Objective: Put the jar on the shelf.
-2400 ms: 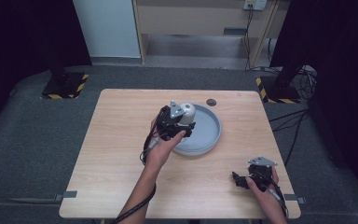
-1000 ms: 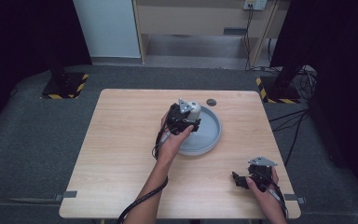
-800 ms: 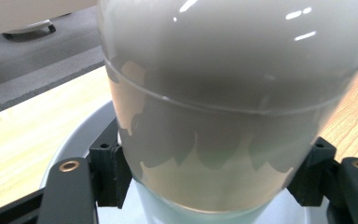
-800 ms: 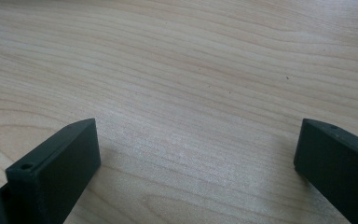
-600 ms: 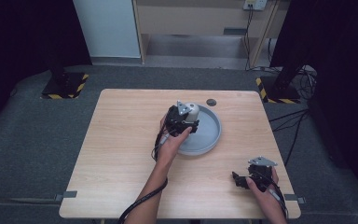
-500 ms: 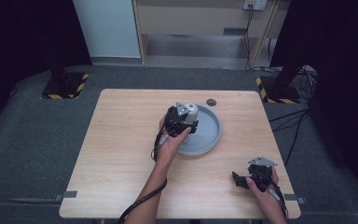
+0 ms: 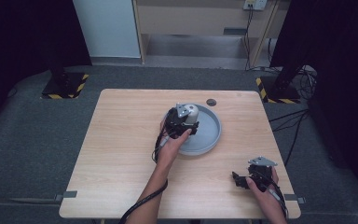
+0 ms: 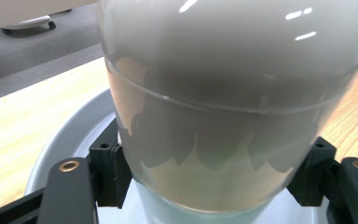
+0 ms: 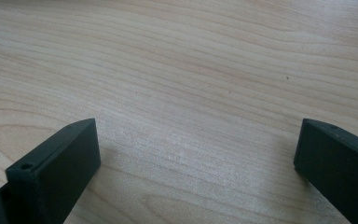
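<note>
A small dark disc point(image 7: 211, 101) lies on the wooden table point(image 7: 121, 140), near its far edge

- Pale cup point(image 8: 242, 102): top cut off by the frame edge in the left gripper view.
- Small dark disc point(image 7: 211, 101) on tabletop point(image 7: 121, 154): too small to identify.

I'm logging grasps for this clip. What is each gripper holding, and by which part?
The left gripper clamps a pale rounded cup across its lower body, over the grey plate. The right gripper is open above bare table, holding nothing.
</note>
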### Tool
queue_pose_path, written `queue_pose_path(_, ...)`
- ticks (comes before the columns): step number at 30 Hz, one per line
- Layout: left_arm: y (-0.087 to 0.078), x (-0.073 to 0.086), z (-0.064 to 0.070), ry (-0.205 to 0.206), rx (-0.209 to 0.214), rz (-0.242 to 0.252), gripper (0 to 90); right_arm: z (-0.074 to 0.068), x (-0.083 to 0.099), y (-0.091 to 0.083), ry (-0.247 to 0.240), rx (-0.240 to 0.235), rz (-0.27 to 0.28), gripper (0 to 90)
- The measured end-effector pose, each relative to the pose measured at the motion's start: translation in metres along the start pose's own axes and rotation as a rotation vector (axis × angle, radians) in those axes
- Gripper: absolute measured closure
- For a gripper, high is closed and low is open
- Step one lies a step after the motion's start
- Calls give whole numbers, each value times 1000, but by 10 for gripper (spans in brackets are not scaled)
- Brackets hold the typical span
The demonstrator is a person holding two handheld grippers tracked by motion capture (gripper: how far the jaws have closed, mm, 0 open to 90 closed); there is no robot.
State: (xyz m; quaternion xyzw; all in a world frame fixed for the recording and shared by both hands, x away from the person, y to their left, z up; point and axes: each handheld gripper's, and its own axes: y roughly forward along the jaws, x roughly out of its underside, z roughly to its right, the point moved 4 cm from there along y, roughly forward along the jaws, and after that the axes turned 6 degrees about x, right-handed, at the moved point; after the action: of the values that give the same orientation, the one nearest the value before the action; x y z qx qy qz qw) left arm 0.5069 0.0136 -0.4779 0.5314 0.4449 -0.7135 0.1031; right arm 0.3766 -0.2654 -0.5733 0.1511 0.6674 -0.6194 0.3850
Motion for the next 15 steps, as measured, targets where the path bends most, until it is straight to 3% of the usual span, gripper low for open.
queue_pose_path(15, 0, 8, -2, -15, -2, 12, 290, 0, 0, 0, -2, 1, 1, 3)
